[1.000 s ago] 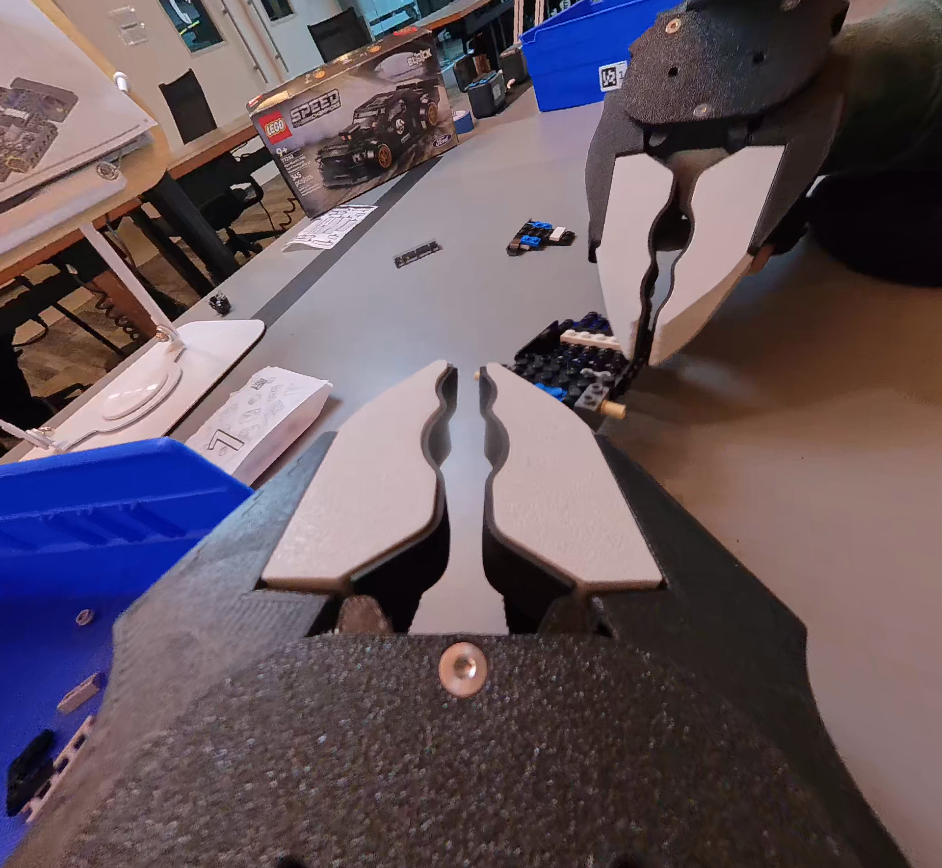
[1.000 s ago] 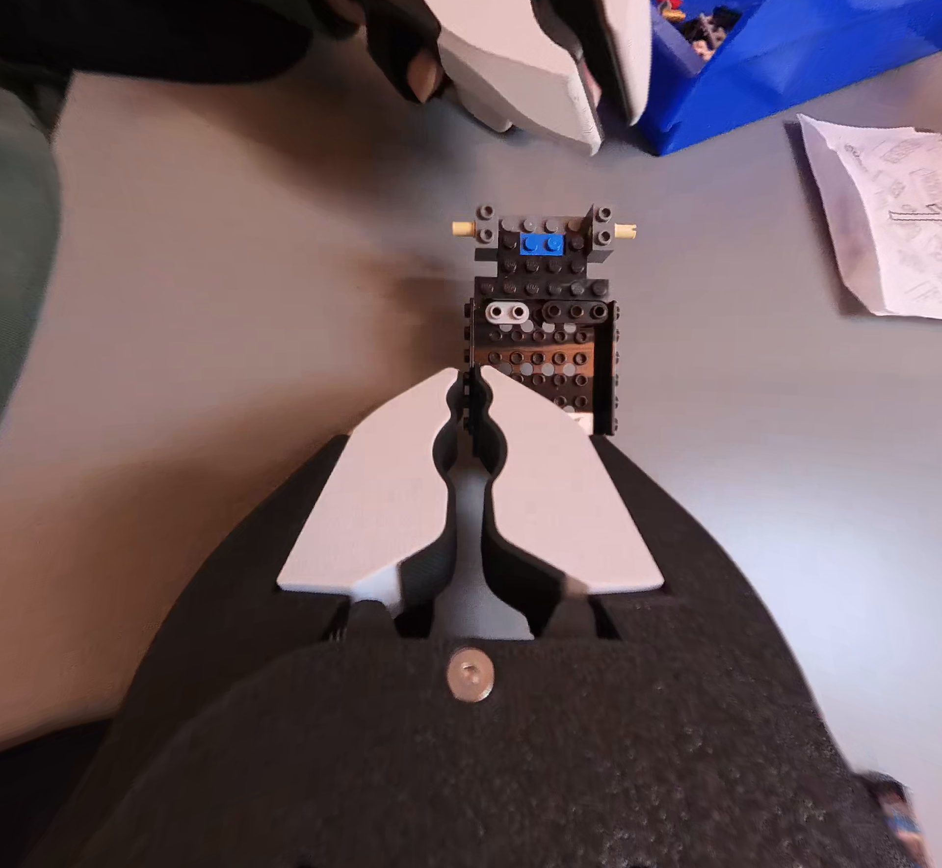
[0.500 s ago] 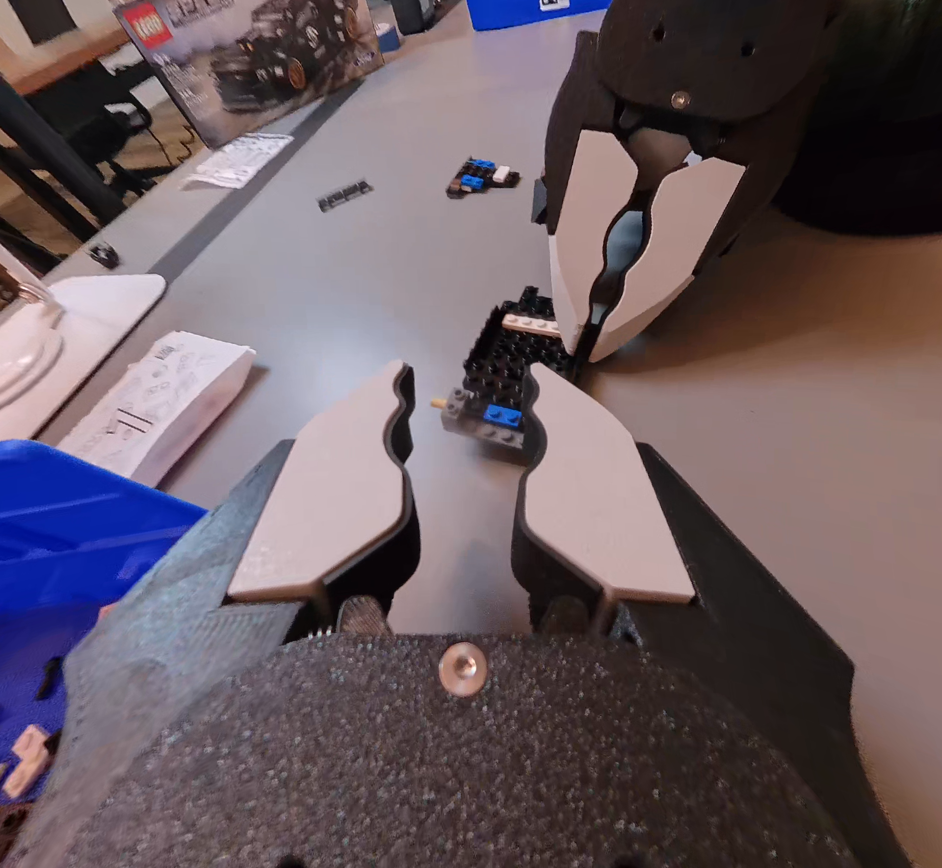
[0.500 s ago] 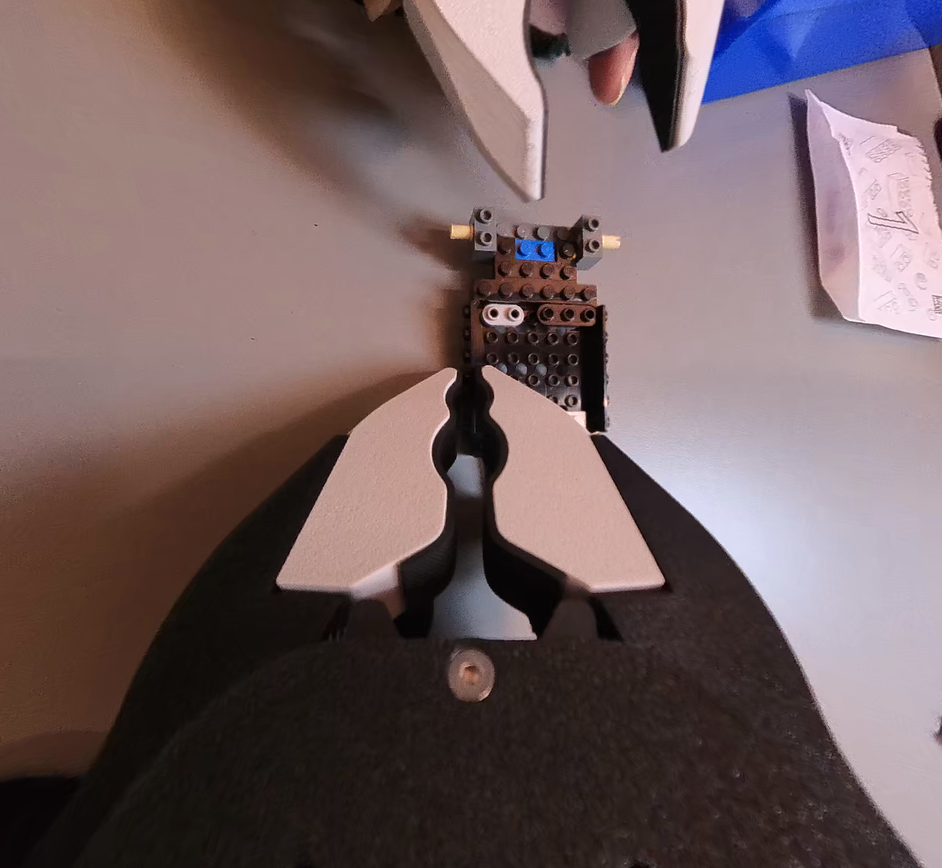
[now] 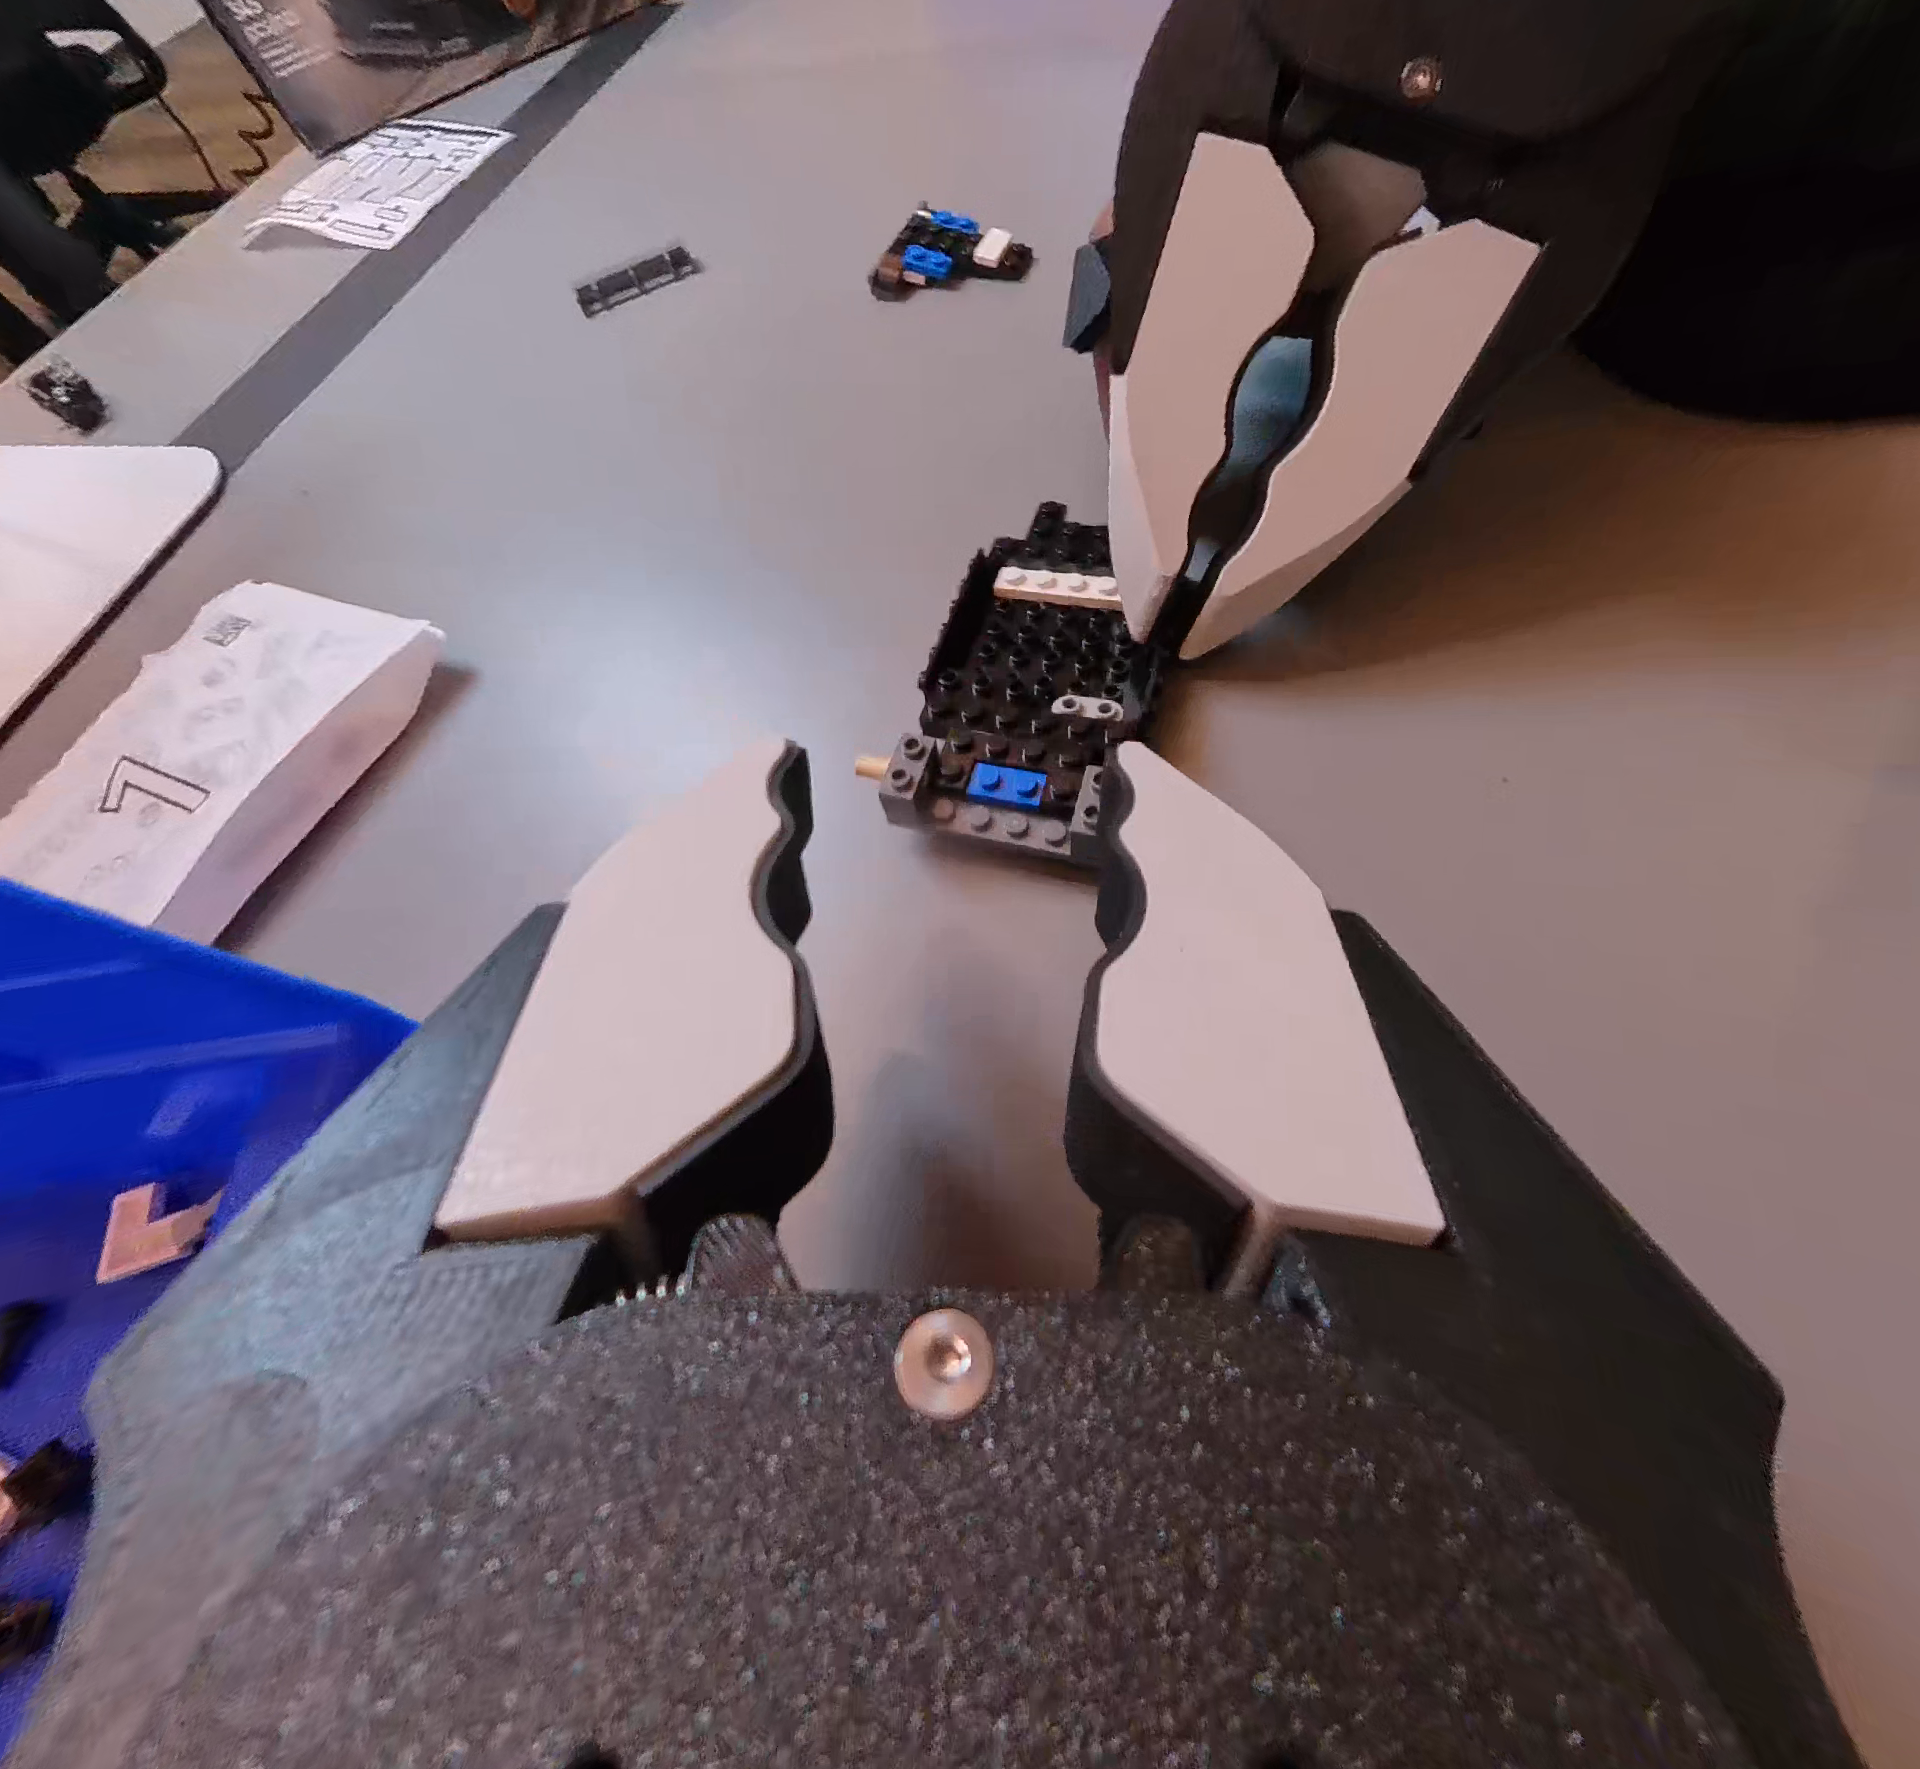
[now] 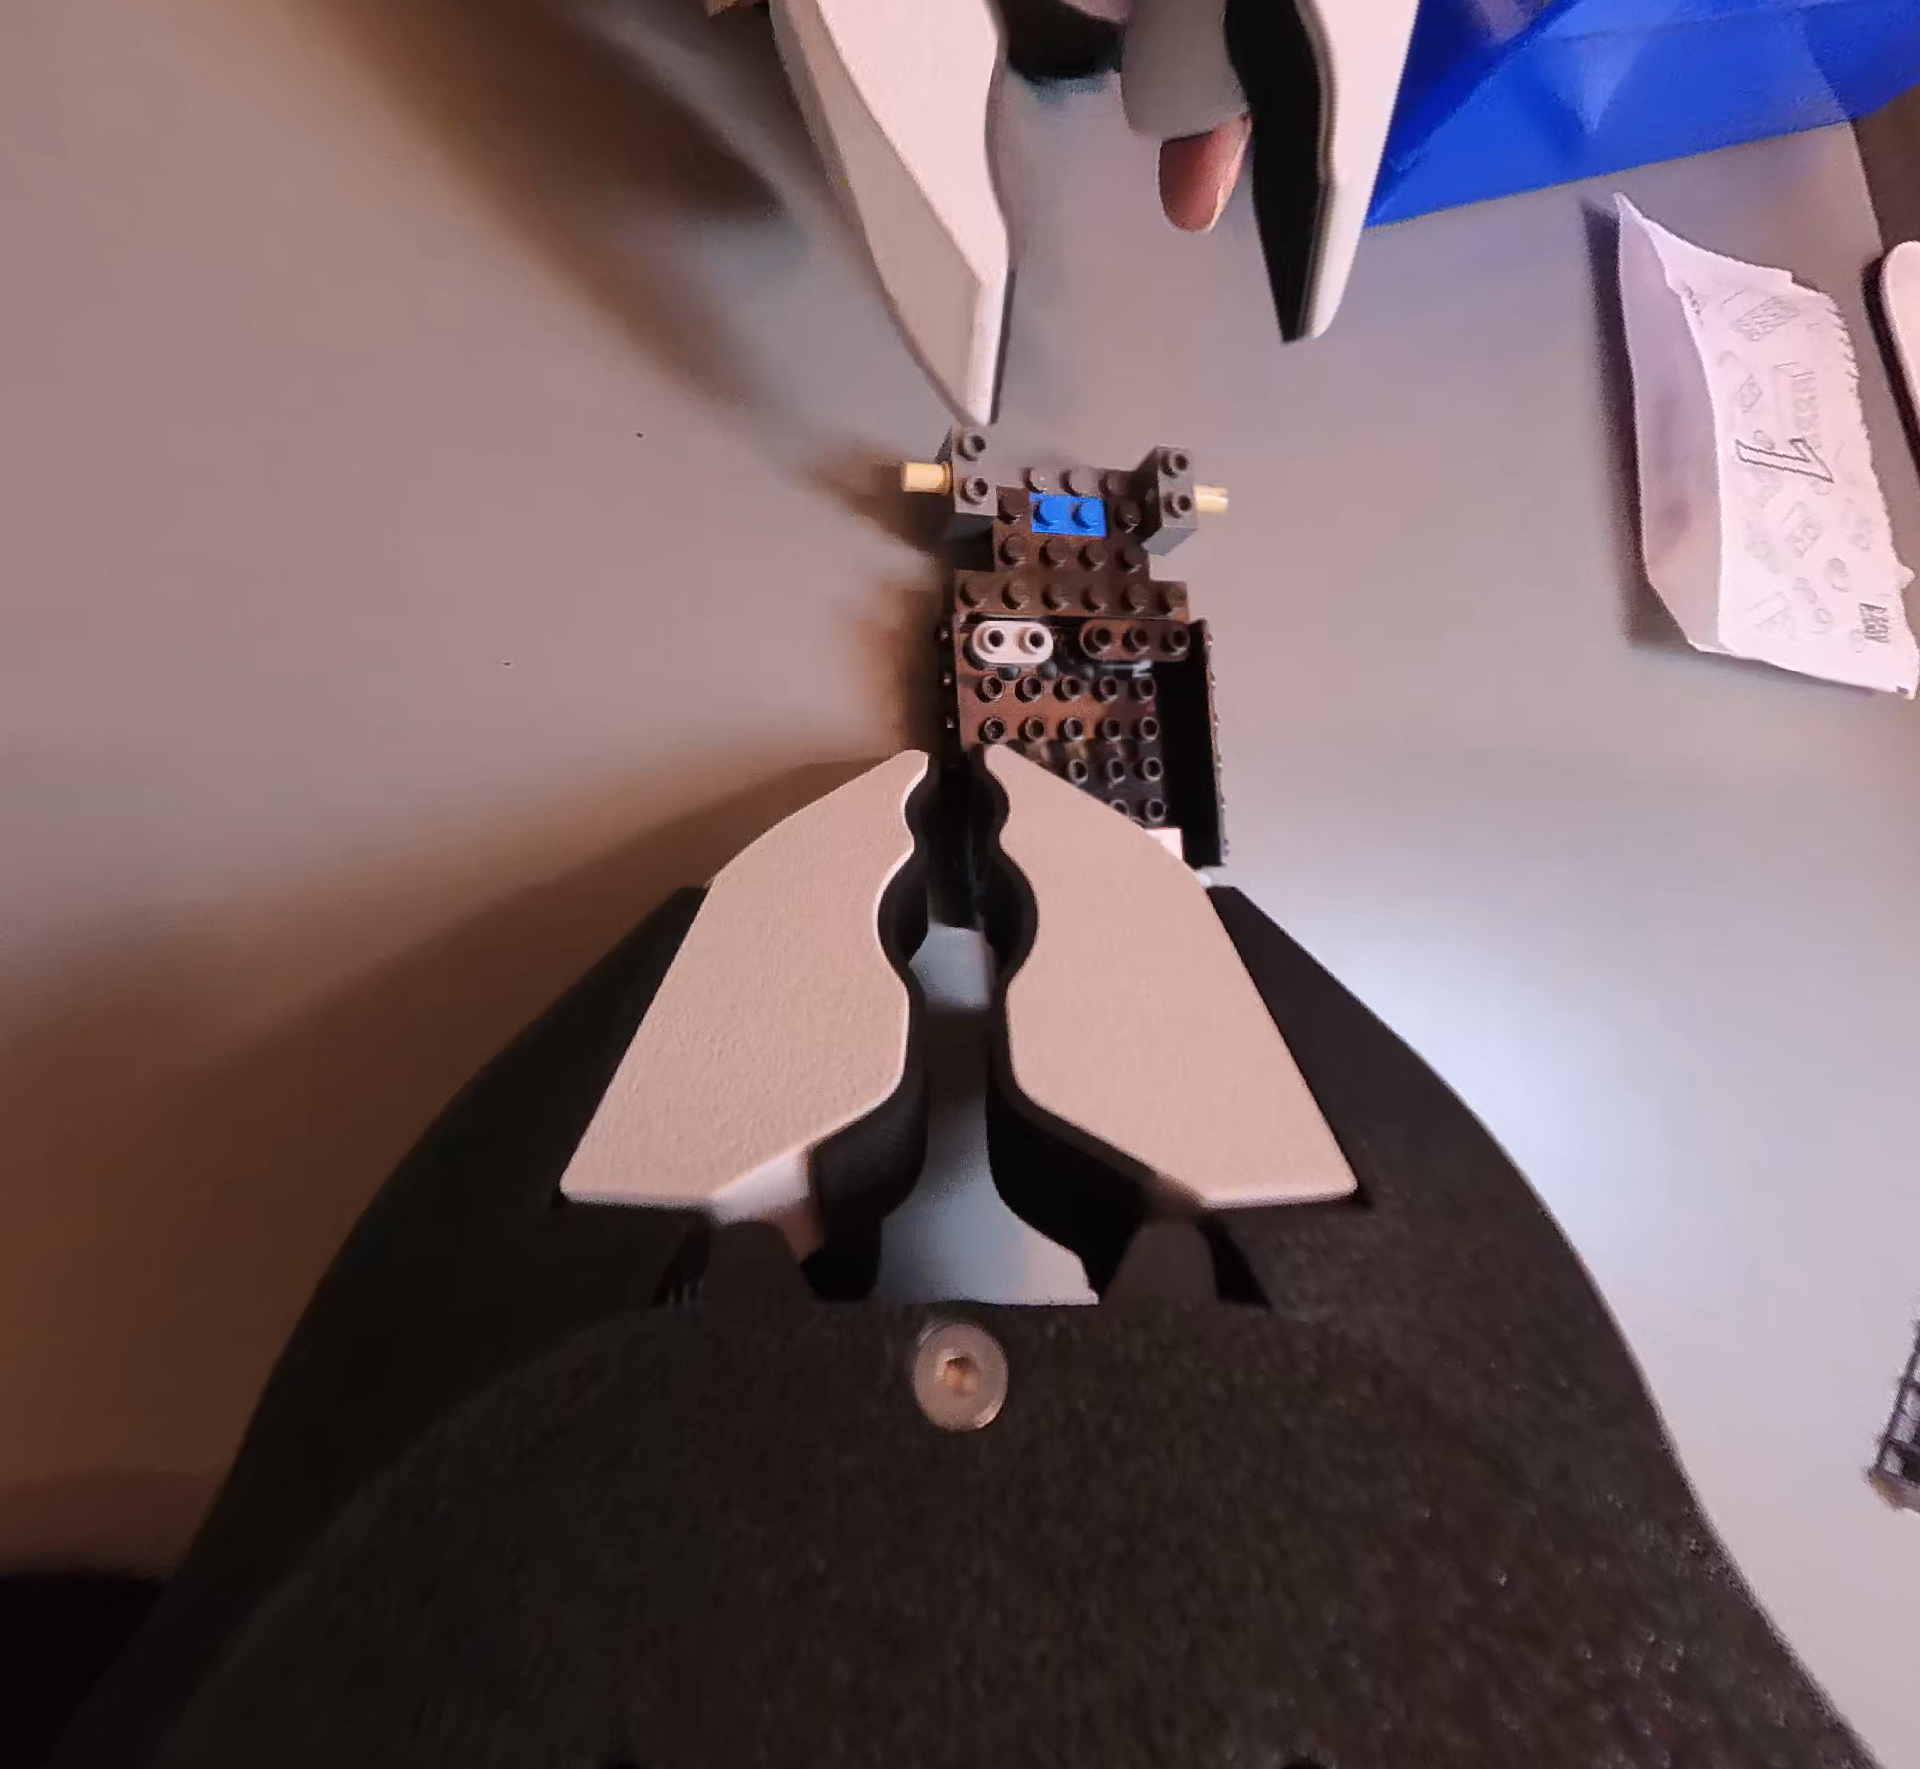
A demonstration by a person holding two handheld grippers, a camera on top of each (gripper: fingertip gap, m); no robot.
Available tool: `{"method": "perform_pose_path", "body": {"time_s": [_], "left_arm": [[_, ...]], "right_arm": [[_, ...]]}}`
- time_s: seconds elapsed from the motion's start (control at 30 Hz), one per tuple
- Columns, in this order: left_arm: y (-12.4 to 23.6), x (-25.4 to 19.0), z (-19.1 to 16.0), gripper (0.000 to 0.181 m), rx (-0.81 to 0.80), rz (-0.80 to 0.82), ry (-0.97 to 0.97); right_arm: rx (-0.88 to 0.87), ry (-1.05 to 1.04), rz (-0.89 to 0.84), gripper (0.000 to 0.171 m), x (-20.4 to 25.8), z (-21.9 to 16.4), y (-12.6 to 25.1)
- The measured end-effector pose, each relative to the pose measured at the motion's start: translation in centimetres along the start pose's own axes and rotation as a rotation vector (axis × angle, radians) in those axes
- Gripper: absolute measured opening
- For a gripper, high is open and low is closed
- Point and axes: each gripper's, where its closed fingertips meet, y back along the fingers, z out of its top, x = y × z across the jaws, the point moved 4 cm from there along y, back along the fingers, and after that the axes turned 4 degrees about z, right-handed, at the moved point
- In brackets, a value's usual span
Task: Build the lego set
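Studded plastic brick chassis [image 5: 1039, 680] on a smooth matt grey tabletop [image 5: 727, 493]; gripper [image 5: 956, 805] body rough, grainy black, pads [image 5: 665, 992] matt pale grey; crinkled paper bag [image 5: 208, 743]

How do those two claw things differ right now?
The left gripper has its jaws spread wide, holding nothing, its tips flanking the grey front end of the brick model. The right gripper is nearly closed, pinching the model's black side wall at the opposite end. Both have pale flat fingers on black bodies and point at the same model on the table.
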Motion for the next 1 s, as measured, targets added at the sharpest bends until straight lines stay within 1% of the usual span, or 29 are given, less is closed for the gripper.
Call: {"method": "perform_pose_path", "body": {"time_s": [0.1, 0.23, 0.33, 0.43, 0.5, 0.57, 0.67, 0.73, 0.87, 1.0], "left_arm": [[-0.4, -0.5, -0.6, 0.054, 0.042, -0.008, -0.035], [-0.5, -0.4, -0.5, 0.049, 0.041, 0.019, -0.058], [-0.2, -0.2, -0.3, 0.044, 0.030, 0.042, -0.063], [-0.1, -0.1, -0.5, 0.044, 0.039, 0.051, -0.057], [-0.1, 0.2, -0.4, 0.038, 0.033, 0.077, -0.074], [0.1, 0.7, -0.3, 0.027, 0.033, 0.122, -0.088], [0.5, 1.8, -0.2, 0.008, 0.011, 0.193, -0.066], [0.9, 2.4, 0.1, 0.000, -0.021, 0.224, -0.030], [1.5, 3.2, 0.5, 0.000, -0.054, 0.260, 0.024], [1.5, 3.1, 0.4, 0.000, -0.056, 0.249, 0.040]], "right_arm": [[-0.025, -0.010, -0.008, 0.010, 0.0, 0.4, 0.0], [-0.156, -0.114, 0.018, 0.017, -0.6, 1.2, 1.0], [-0.213, -0.162, -0.042, 0.022, -1.8, 1.2, 1.8], [-0.253, -0.205, -0.138, 0.022, -3.2, 1.1, 2.3], [-0.271, -0.227, -0.191, 0.022, -4.0, 1.0, 2.6], [-0.276, -0.245, -0.251, 0.021, -4.8, 0.8, 3.0], [-0.299, -0.261, -0.265, 0.020, -5.0, 0.8, 3.3], [-0.304, -0.264, -0.265, 0.020, -5.0, 0.8, 3.4], [-0.279, -0.273, -0.297, 0.018, -5.4, 0.4, 3.6], [-0.232, -0.293, -0.283, 0.017, -5.5, -0.5, 3.4]]}}
